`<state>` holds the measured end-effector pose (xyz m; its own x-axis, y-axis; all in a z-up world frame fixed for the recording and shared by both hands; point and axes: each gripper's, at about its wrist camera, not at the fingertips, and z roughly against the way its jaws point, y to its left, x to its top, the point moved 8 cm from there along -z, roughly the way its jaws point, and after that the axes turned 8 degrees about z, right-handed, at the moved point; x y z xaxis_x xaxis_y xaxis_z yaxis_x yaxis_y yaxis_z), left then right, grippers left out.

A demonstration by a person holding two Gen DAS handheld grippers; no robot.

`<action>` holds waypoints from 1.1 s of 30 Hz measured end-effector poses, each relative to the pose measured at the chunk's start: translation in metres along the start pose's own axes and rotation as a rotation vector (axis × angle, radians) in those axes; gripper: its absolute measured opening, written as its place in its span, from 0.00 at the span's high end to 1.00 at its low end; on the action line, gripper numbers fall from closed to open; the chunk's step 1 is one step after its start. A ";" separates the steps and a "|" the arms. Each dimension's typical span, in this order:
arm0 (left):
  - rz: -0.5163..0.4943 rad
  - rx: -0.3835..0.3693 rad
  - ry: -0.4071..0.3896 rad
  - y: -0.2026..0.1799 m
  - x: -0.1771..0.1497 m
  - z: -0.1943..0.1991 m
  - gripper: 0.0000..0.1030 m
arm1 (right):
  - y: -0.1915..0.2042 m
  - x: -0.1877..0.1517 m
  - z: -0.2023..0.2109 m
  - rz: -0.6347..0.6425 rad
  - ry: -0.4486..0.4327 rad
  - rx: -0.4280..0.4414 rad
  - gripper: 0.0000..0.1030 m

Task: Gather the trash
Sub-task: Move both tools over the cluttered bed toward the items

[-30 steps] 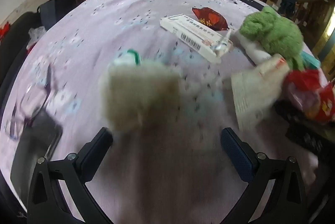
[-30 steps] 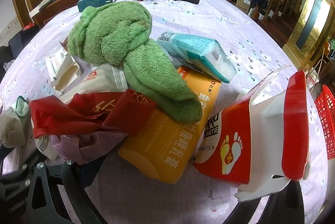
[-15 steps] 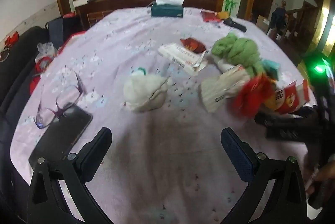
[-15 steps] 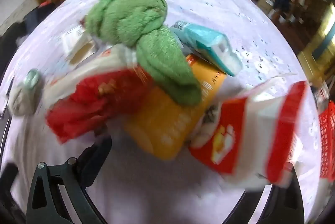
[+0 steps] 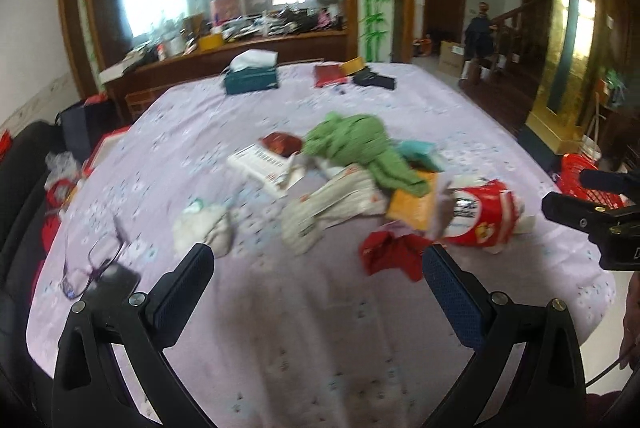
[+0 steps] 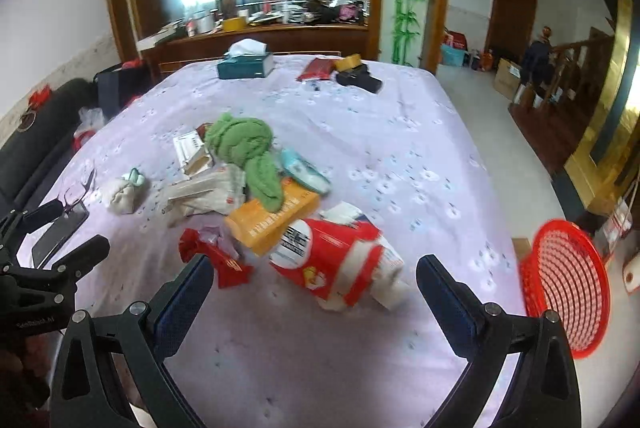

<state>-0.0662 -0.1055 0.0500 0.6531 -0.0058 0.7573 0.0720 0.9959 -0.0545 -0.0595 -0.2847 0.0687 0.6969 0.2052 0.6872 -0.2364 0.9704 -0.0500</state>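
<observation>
A pile of trash lies mid-table: a red-and-white package [image 6: 336, 262] [image 5: 480, 216], an orange box [image 6: 276, 220] [image 5: 412, 204], a crumpled red wrapper [image 6: 216, 260] [image 5: 392, 252], a white bag [image 6: 204, 192] [image 5: 332, 208] and a white medicine box [image 5: 264, 164]. A green towel [image 6: 244, 148] [image 5: 356, 144] lies on the pile. A whitish wad [image 6: 124, 192] [image 5: 204, 228] lies to the left. My left gripper [image 5: 318, 280] is open and empty, held back over the near table. My right gripper [image 6: 314, 288] is open and empty, just before the red-and-white package.
A red mesh basket [image 6: 568, 288] stands on the floor off the table's right edge. Glasses [image 5: 92, 264] and a phone [image 6: 60, 232] lie near left. A teal tissue box [image 6: 244, 64], a red packet and a black item sit at the far end.
Both grippers have pulled back and up from the pile, so more of the table shows. The red wrapper now lies on the cloth in front of the pile.
</observation>
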 end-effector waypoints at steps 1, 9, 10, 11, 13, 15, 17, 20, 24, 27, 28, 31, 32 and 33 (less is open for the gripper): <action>-0.008 -0.006 -0.001 -0.006 0.001 -0.001 0.00 | -0.004 -0.001 0.001 -0.014 0.001 0.009 0.01; -0.028 -0.043 -0.011 -0.028 0.007 0.000 0.00 | -0.025 -0.006 0.007 -0.030 0.015 -0.013 0.01; -0.029 -0.045 -0.010 -0.031 0.008 -0.001 0.00 | -0.027 -0.006 0.007 -0.034 0.017 -0.010 0.01; -0.029 -0.047 -0.012 -0.031 0.006 0.000 0.00 | -0.027 -0.007 0.008 -0.039 0.021 -0.007 0.01; -0.036 -0.047 -0.014 -0.035 0.007 0.000 0.00 | -0.030 -0.008 0.008 -0.030 0.027 -0.024 0.01; -0.040 -0.047 -0.009 -0.037 0.007 0.000 0.00 | -0.032 -0.009 0.009 -0.036 0.028 -0.015 0.01; -0.041 -0.051 -0.008 -0.040 0.007 0.000 0.00 | -0.034 -0.010 0.010 -0.038 0.030 -0.021 0.01; -0.049 -0.052 -0.011 -0.044 0.007 0.000 0.00 | -0.038 -0.011 0.011 -0.045 0.030 -0.017 0.01; -0.050 -0.051 -0.014 -0.045 0.009 0.001 0.00 | -0.042 -0.010 0.013 -0.050 0.024 -0.021 0.01; -0.048 -0.051 -0.013 -0.046 0.008 0.001 0.00 | -0.042 -0.009 0.014 -0.045 0.020 -0.023 0.01; -0.048 -0.050 -0.011 -0.047 0.008 0.001 0.00 | -0.041 -0.009 0.014 -0.044 0.018 -0.019 0.01; -0.051 -0.051 -0.014 -0.045 0.008 0.001 0.00 | -0.042 -0.009 0.014 -0.040 0.018 -0.019 0.01; -0.051 -0.051 -0.013 -0.045 0.008 0.001 0.00 | -0.042 -0.009 0.013 -0.041 0.018 -0.017 0.01; -0.052 -0.051 -0.013 -0.046 0.008 0.001 0.00 | -0.043 -0.009 0.013 -0.043 0.018 -0.014 0.01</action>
<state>-0.0650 -0.1511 0.0595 0.6379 -0.0563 0.7681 0.1443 0.9884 -0.0474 -0.0644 -0.3296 0.0744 0.7181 0.1652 0.6761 -0.1962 0.9801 -0.0310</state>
